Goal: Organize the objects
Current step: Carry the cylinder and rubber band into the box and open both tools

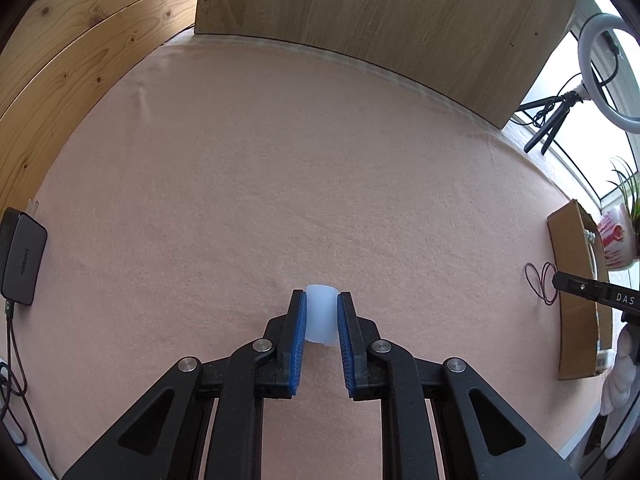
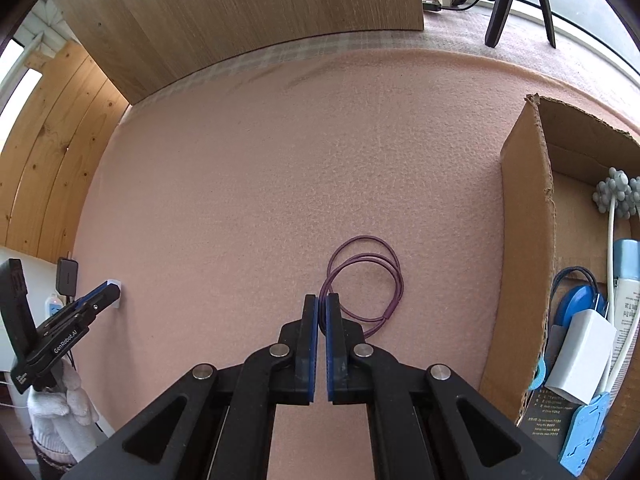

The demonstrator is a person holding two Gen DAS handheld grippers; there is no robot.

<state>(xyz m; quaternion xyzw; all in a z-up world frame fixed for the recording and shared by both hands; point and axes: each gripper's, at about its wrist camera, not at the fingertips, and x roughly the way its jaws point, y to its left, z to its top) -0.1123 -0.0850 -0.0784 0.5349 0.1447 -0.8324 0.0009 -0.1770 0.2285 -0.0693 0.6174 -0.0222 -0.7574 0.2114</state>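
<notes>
My left gripper (image 1: 322,300) is shut on a small translucent white cylinder (image 1: 321,314), held between the blue pads just above the pink cloth; it also shows in the right wrist view (image 2: 111,295) at the far left. My right gripper (image 2: 322,300) is shut on the near left edge of a purple hair-tie loop (image 2: 366,280) that lies on the cloth. The loop also shows in the left wrist view (image 1: 541,282), beside my right gripper's tip (image 1: 560,280). A cardboard box (image 2: 524,240) stands at the right and holds several items.
A black power adapter (image 1: 20,258) with its cable lies at the left edge of the cloth. A wooden board (image 1: 380,20) stands at the back. A ring light on a tripod (image 1: 600,80) and a potted plant (image 1: 620,236) stand by the window.
</notes>
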